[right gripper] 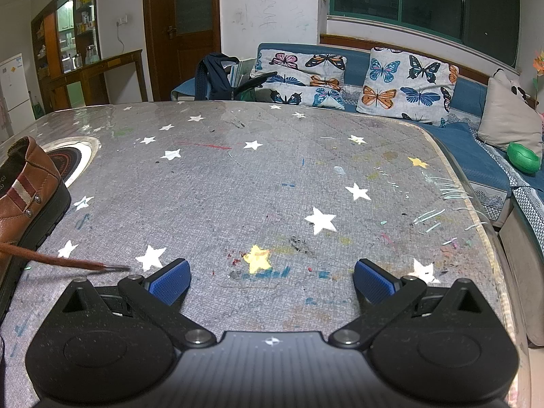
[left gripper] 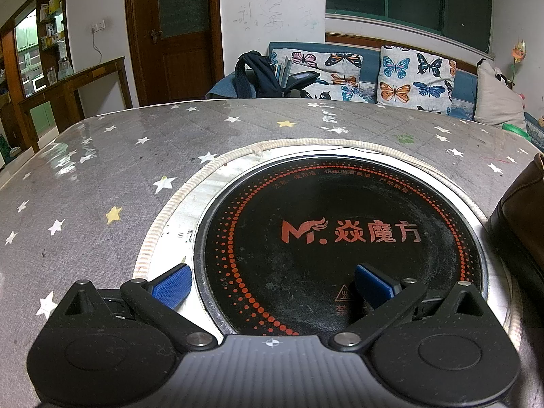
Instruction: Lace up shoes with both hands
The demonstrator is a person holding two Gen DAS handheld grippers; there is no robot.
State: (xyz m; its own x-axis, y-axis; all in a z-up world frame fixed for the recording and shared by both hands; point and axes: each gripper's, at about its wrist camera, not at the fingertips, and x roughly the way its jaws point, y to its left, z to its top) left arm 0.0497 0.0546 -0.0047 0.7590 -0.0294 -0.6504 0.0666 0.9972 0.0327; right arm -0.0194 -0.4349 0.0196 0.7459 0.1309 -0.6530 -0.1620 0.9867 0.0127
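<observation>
Left wrist view. The left gripper [left gripper: 272, 284] occupies the bottom of the frame, its jaws spread wide and grasping nothing; the blue pads [left gripper: 171, 285] sit well apart. Beneath and ahead of it, in the lower centre, lies a round black cooktop [left gripper: 340, 238] with red dotted rings and red lettering, set into a pale ring within the grey star-printed table cover [left gripper: 102, 170]. At the right edge of the frame, only a dark brown portion of the shoe [left gripper: 520, 221] shows, standing on the cover beside the cooktop's rim. Across the top of the frame, from left to right: a wooden door [left gripper: 176, 34], a dark backpack [left gripper: 258, 74] and butterfly-print cushions [left gripper: 414, 74] on a blue sofa.

Right wrist view. At the left edge of the frame stands the brown leather shoe [right gripper: 27, 190], with a red-and-white striped band and a black sole. A brown lace [right gripper: 61, 260] runs from the shoe toward lower centre, lying on the cover; its dark tip ends just beside the left finger of the right gripper [right gripper: 272, 284], not between the pads. That gripper is likewise released, jaws wide, holding nothing, over a yellow star [right gripper: 258, 258]. At the right of the frame, a green object [right gripper: 523, 158] rests on the sofa.
</observation>
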